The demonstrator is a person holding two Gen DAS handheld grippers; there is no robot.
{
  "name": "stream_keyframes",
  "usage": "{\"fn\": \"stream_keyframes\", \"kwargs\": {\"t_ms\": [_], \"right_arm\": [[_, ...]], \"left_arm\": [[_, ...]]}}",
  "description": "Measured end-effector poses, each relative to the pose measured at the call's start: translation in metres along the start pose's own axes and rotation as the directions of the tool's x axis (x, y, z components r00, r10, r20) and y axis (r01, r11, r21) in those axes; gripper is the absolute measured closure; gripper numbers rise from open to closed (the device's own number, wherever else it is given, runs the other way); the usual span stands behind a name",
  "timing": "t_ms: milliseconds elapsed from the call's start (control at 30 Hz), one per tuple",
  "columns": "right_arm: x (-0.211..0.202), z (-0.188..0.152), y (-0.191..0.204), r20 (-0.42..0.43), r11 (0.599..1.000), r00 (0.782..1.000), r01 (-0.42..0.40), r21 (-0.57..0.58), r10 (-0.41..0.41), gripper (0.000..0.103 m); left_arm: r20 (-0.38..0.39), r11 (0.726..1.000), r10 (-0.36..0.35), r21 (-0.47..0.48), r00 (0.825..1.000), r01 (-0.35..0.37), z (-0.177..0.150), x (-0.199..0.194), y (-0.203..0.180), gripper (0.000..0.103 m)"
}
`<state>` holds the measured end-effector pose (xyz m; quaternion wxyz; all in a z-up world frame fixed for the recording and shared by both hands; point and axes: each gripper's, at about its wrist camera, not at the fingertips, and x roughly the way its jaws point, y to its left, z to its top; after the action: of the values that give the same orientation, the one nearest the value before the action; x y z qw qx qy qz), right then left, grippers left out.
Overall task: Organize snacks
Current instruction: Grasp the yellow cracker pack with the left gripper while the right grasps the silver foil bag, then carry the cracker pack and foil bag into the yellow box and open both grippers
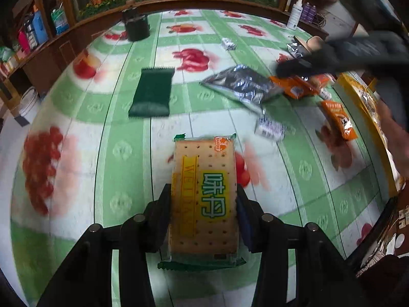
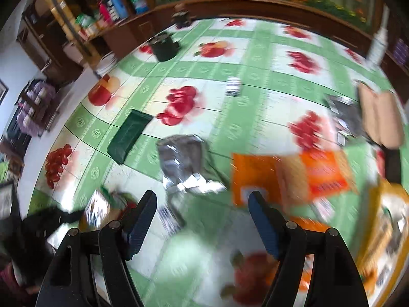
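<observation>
My left gripper (image 1: 204, 194) is shut on a yellow cracker packet (image 1: 204, 197) with green lettering, held lengthwise above the table, its pads pressing both long sides. On the cloth beyond lie a dark green packet (image 1: 152, 92), a silver foil bag (image 1: 242, 84), a small silver wrapper (image 1: 271, 128) and orange packets (image 1: 338, 119). My right gripper (image 2: 203, 200) is open with nothing between its fingers, hovering over the table near the silver foil bag (image 2: 182, 158) and an orange packet (image 2: 258, 174). The right gripper also shows in the left wrist view as a dark blurred shape (image 1: 345, 53).
A green and white fruit-print cloth (image 1: 122, 153) covers the table. A black pot (image 1: 136, 25) and a white spray bottle (image 1: 294, 14) stand at the far edge. A yellow box (image 1: 363, 117) with snacks sits at the right. Wooden shelves (image 2: 76, 25) line the left wall.
</observation>
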<state>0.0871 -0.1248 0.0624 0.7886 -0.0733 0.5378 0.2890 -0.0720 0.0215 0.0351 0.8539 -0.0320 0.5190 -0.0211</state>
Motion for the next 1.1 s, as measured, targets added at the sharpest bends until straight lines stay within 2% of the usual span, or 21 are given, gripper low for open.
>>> {"fn": "stream_keyframes", "kwargs": {"t_ms": [233,433,500,667,833,967,1100], "right_arm": [[0.052,0.031,0.025,-0.066,0.99,0.995,0.059,-0.132,-0.069,0.023],[0.078,0.034,0.032,-0.116,0.983,0.989,0.07,-0.169,-0.09,0.023],[0.082,0.03,0.033,-0.116,0.982,0.987,0.092,-0.166,-0.112,0.036],[0.066,0.015,0.031,-0.091,0.988,0.99,0.092,-0.127,-0.104,0.04],[0.027,-0.011,0.027,-0.039,0.998,0.998,0.037,-0.059,-0.039,0.04],[-0.002,-0.044,0.019,-0.014,1.0,1.0,-0.005,0.028,0.006,0.04],[-0.022,-0.082,0.008,0.008,0.995,1.0,0.021,0.095,-0.022,0.04]], "left_arm": [[-0.007,1.0,0.013,-0.01,1.0,-0.013,-0.015,-0.001,0.0,0.058],[-0.016,1.0,0.019,-0.008,1.0,-0.019,-0.016,0.003,-0.001,0.057],[-0.016,1.0,0.016,-0.009,1.0,-0.016,-0.012,0.005,0.0,0.056],[0.011,1.0,0.022,0.001,1.0,-0.022,-0.007,0.01,0.0,0.057],[0.033,0.998,-0.053,-0.036,0.998,0.054,-0.002,0.011,-0.002,0.057],[0.042,0.995,-0.093,-0.025,0.995,0.094,0.004,0.011,-0.011,0.057],[0.058,0.992,-0.128,0.015,0.99,0.128,0.012,0.008,-0.028,0.057]]}}
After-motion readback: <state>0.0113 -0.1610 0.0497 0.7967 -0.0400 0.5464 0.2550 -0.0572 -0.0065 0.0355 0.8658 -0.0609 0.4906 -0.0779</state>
